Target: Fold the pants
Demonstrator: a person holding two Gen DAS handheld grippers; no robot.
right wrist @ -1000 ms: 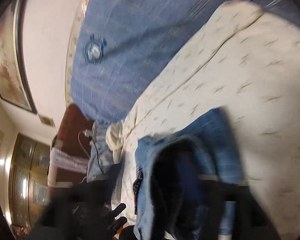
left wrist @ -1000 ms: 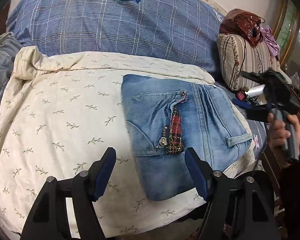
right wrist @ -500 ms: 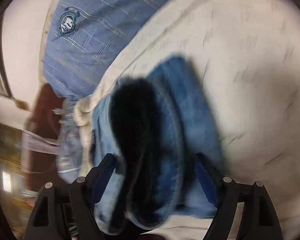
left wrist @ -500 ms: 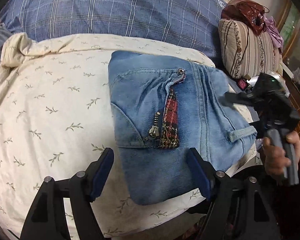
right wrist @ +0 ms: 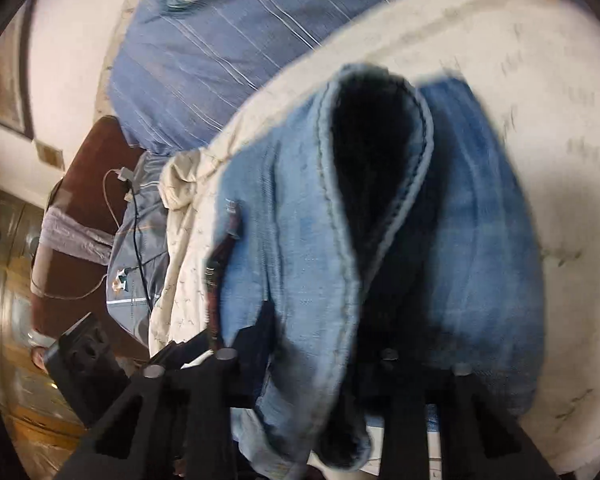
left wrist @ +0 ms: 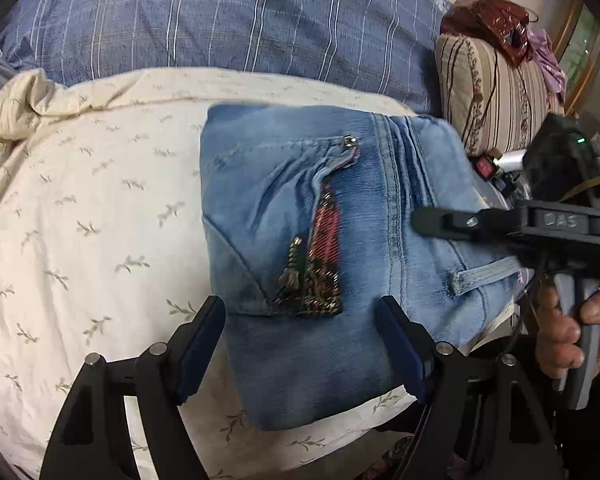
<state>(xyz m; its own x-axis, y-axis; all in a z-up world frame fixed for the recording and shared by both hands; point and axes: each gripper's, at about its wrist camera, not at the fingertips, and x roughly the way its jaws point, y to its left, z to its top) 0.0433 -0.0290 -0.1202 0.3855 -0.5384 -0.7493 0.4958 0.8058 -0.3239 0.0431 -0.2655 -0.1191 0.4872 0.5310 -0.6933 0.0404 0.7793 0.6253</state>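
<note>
The folded jeans (left wrist: 324, 264) lie as a thick denim bundle on the cream leaf-print sheet (left wrist: 80, 220) of the bed, near its front edge, zipper fly and plaid lining facing up. The left claw (left wrist: 300, 344) hovers low over the bundle's near edge, its two blue-padded fingers (left wrist: 198, 340) spread wide apart, one over the sheet and the other over the denim, gripping nothing. Over on the right side, the right claw (left wrist: 428, 220) reaches in level across the waistband side, close above a belt loop (left wrist: 486, 276), with the person's hand (left wrist: 572, 328) wrapped round the handle. From the right wrist view the jeans (right wrist: 300, 240) fill the frame, the waistband opening gaping dark, and the denim drapes over the claw's fingers, hiding them; whether that claw is parted or pinched on cloth, I cannot tell. Behind sit a blue plaid pillow (left wrist: 220, 20) and a striped cushion (left wrist: 492, 92) at the right.
</note>
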